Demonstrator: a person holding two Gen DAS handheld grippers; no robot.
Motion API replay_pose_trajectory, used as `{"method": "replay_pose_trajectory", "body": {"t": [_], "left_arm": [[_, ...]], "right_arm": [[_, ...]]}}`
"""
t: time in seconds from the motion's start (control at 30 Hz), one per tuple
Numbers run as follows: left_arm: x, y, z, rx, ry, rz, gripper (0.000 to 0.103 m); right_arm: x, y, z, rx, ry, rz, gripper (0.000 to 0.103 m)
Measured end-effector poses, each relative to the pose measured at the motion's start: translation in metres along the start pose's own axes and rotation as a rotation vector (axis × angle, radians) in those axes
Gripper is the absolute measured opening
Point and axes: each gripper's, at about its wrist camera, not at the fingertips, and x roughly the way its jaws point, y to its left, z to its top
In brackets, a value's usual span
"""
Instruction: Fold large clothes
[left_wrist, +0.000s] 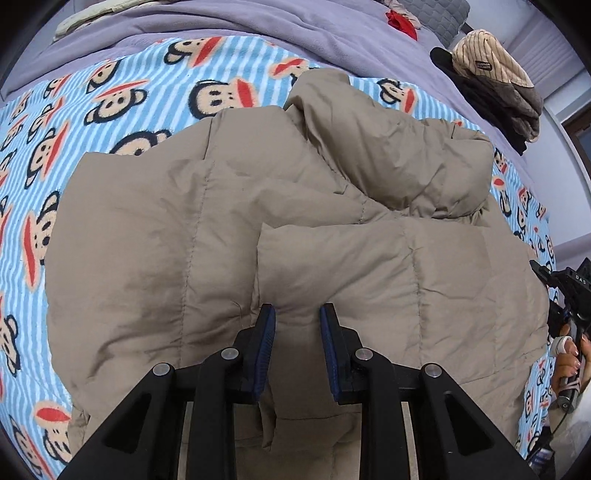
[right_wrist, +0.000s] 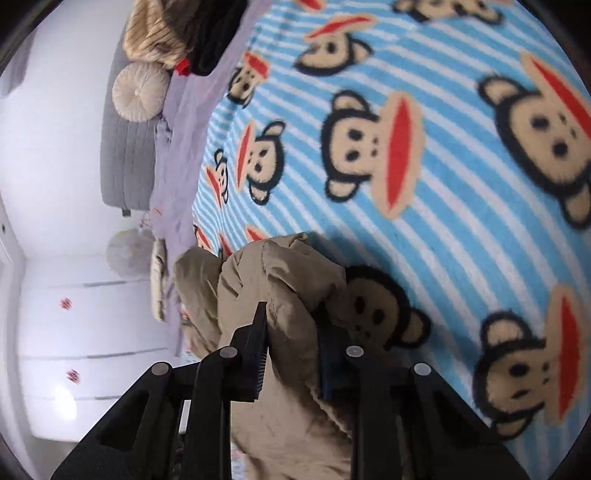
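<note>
A tan padded jacket (left_wrist: 280, 221) lies across the middle of the left wrist view, spread on a bed covered by a blue striped blanket (left_wrist: 122, 92) printed with monkey faces; one sleeve or side panel is already turned over the body, so the fold looks partly made. The left tool (left_wrist: 297, 314) sits low in the centre of that frame, pointing steeply down at the near edge of the jacket, and a ridge of the tan fabric rises between its blue pads, pinched there, probably to carry that edge over the rest. In the right wrist view the right tool (right_wrist: 291, 314) is at the bottom centre, its jaws pressed against a thick bunch of the same jacket (right_wrist: 284, 295), gripping it; the bundle stands up off the blanket (right_wrist: 424, 155), which suggests that side is being lifted rather than dragged. A hand (left_wrist: 569, 358) holding that tool's grip shows at the right edge of the left wrist view. A pile of other clothes (left_wrist: 491, 85) sits in the upper right on a lilac sheet (left_wrist: 229, 22), well apart from the jacket and clear of the folding area.
</note>
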Motion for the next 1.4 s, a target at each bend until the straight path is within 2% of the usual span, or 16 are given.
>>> {"method": "replay_pose_trajectory", "body": {"t": [0.1,0.17,0.3,0.37,0.43,0.5,0.57,0.6,0.63,0.67,0.8,0.9,1.0,1.07,1.23,1.4], "left_arm": [[0.009,-0.005,-0.002,0.023,0.005,-0.011,0.027],[0.012,-0.010,-0.003,0.040,0.005,0.016,0.027],[0.011,-0.009,-0.004,0.031,0.006,0.010,0.027],[0.010,-0.008,-0.003,0.026,0.009,0.002,0.027],[0.010,-0.007,-0.002,0.029,0.011,0.002,0.027],[0.011,-0.008,-0.001,0.033,0.012,0.005,0.027],[0.012,-0.008,-0.001,0.035,0.008,0.003,0.027],[0.011,-0.007,-0.002,0.038,0.006,0.002,0.027],[0.012,-0.008,-0.002,0.044,0.004,0.001,0.027],[0.013,-0.008,-0.002,0.051,0.002,0.003,0.027],[0.015,-0.009,-0.001,0.057,0.000,0.007,0.027],[-0.002,-0.009,-0.005,0.052,-0.018,0.064,0.027],[-0.027,-0.008,-0.021,0.066,-0.043,0.029,0.027],[-0.033,-0.010,-0.035,0.096,-0.038,0.038,0.027],[-0.007,0.000,-0.055,0.114,-0.001,0.131,0.027],[-0.006,0.003,-0.054,0.130,-0.001,0.141,0.027]], "right_arm": [[0.013,0.006,0.007,-0.129,-0.004,-0.209,0.020],[0.013,0.003,0.011,-0.144,-0.029,-0.275,0.025],[-0.024,0.015,0.002,-0.152,-0.090,-0.288,0.027],[-0.043,0.029,-0.020,-0.221,-0.081,-0.257,0.027],[-0.051,0.043,-0.046,-0.313,-0.030,-0.253,0.026],[-0.048,0.044,-0.074,-0.394,0.022,-0.303,0.026],[-0.035,0.039,-0.090,-0.444,0.050,-0.394,0.025],[-0.029,0.030,-0.094,-0.453,0.056,-0.441,0.017],[-0.025,0.024,-0.095,-0.456,0.056,-0.461,0.010],[-0.022,0.018,-0.095,-0.449,0.051,-0.467,0.009],[-0.019,0.012,-0.094,-0.441,0.029,-0.474,0.009],[-0.017,0.017,-0.099,-0.471,0.027,-0.511,0.009],[-0.019,0.017,-0.099,-0.464,0.021,-0.514,0.009],[-0.019,0.015,-0.101,-0.455,0.015,-0.510,0.009],[-0.010,0.019,-0.112,-0.498,-0.011,-0.553,0.009],[-0.006,0.027,-0.117,-0.563,-0.006,-0.613,0.009]]}}
